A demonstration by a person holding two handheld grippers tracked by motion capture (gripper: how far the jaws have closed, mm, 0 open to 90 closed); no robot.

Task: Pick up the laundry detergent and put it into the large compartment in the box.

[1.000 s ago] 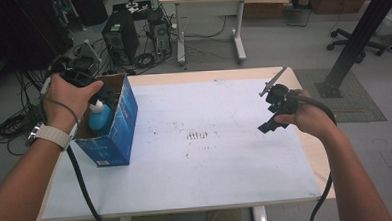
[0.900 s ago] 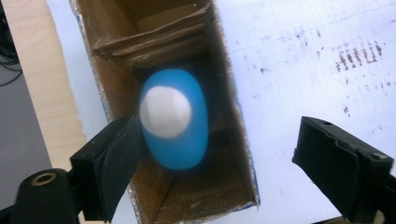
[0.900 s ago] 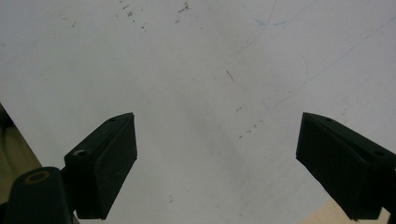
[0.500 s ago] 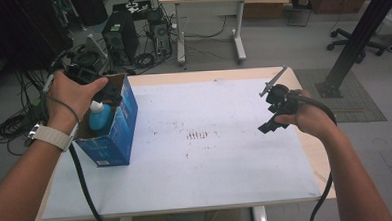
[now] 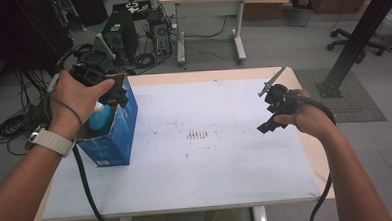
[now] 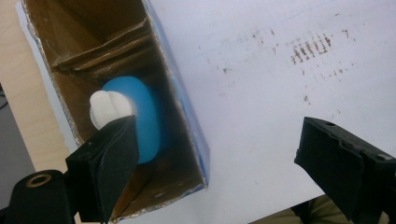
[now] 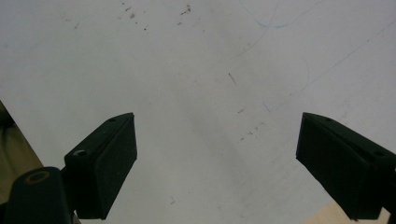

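Bottle (image 6: 140,119) first: blue body, white cap, standing inside our open blue carton (image 5: 116,139), which sits near the left edge of the white surface (image 5: 211,170). In the left gripper view we look down into the cardboard interior and see the bottle against the inner wall, with folded flaps above it.

Our left gripper (image 5: 100,84) hovers just over the carton's open top, jaws spread wide; one jaw overlaps the bottle's cap in its own view, the other hangs over the bare surface outside the carton wall, so nothing is clamped. We judge the bottle's placement in the carton as done, or its retrieval as not yet begun; the pictures alone do not tell us which.

Our right gripper (image 5: 274,112) is well apart, held above the right part of the surface, jaws likewise wide open with only the marked white sheet beneath them. Whatever is left appears to fall to the left hand, at the carton.
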